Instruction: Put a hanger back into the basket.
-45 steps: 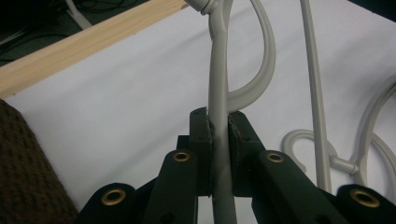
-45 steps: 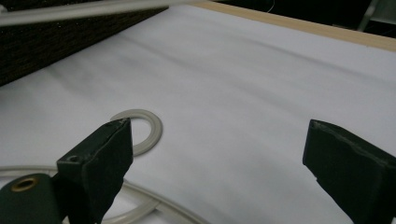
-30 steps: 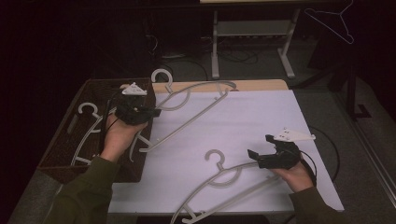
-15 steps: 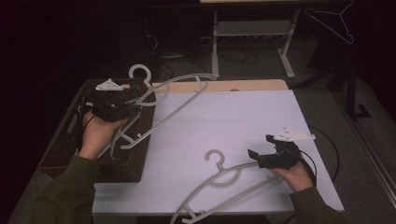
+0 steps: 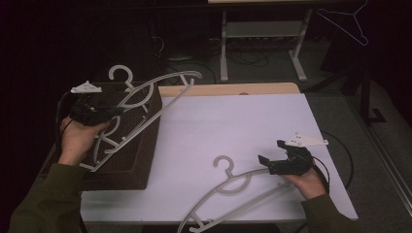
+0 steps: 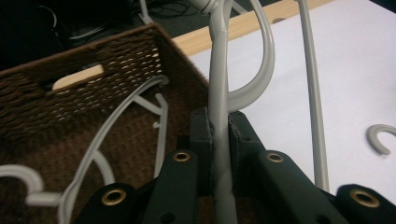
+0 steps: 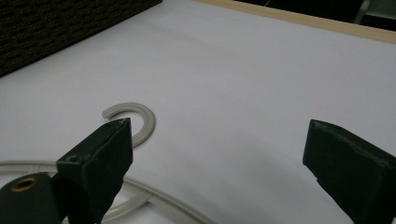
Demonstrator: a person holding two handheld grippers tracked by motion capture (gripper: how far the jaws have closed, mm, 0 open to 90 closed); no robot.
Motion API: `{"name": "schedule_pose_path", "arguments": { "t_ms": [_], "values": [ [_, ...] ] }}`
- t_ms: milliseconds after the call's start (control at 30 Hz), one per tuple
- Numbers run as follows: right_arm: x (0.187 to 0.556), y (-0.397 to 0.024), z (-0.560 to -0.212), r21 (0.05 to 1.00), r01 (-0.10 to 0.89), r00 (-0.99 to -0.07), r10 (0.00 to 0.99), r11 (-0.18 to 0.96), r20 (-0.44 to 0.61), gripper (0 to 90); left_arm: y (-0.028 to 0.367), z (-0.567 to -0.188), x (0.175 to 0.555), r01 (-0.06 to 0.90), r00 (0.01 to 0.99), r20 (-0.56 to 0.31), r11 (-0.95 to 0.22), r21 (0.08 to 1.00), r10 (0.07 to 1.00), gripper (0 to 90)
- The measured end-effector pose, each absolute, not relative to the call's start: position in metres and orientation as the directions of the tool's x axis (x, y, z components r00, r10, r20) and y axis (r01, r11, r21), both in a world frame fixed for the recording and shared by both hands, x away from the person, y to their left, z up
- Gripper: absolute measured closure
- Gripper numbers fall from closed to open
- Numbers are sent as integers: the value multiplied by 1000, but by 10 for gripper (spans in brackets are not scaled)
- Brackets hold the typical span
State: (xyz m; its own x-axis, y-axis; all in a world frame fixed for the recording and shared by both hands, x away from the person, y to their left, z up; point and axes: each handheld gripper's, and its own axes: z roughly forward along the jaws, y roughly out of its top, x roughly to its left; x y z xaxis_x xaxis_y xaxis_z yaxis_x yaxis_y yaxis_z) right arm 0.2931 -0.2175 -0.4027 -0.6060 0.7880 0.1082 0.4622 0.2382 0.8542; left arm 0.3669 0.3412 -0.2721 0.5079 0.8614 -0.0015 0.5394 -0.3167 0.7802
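Observation:
My left gripper [image 5: 116, 111] is shut on a grey plastic hanger [image 5: 160, 92] and holds it tilted above the brown wicker basket [image 5: 141, 160] at the table's left end. In the left gripper view the pads [image 6: 240, 135] pinch the hanger's neck [image 6: 219, 84], and another hanger [image 6: 116, 126] lies inside the basket [image 6: 116, 60]. A second grey hanger [image 5: 228, 187] lies flat on the white table near the front edge. My right gripper [image 5: 266, 165] rests open at that hanger's right end. Its jaws [image 7: 219, 144] stand wide apart, with the hook [image 7: 140, 119] just beyond the left jaw.
The white tabletop [image 5: 233, 126] has a wooden strip [image 5: 228, 90] along its far edge. A metal stand [image 5: 262, 43] sits on the floor behind. A wire hanger [image 5: 347, 22] hangs at the top right. The basket's wall [image 7: 56, 23] borders the table's left.
My left hand has carried the held hanger leftward, from the table's edge to above the basket. The right hand and the hanger on the table have stayed still.

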Motion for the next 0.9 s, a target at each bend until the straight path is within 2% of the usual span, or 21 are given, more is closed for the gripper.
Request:
{"name": "schedule_pose_path", "arguments": {
  "t_ms": [600,700,767,900],
  "values": [
    [293,-217,-402,856,461,-602,791,236,106,79,414,-272,360,575,399,37,-281,768,916,823],
    [293,-216,-402,855,464,-602,791,233,110,53,422,-274,359,585,383,40,-275,763,923,823],
    [293,-216,-402,860,453,-604,790,235,102,4,428,-275,358,593,378,43,-277,756,925,823],
    [293,-215,-402,862,449,-596,797,236,92,0,437,-278,356,598,363,43,-268,755,931,823]
  ]
}}
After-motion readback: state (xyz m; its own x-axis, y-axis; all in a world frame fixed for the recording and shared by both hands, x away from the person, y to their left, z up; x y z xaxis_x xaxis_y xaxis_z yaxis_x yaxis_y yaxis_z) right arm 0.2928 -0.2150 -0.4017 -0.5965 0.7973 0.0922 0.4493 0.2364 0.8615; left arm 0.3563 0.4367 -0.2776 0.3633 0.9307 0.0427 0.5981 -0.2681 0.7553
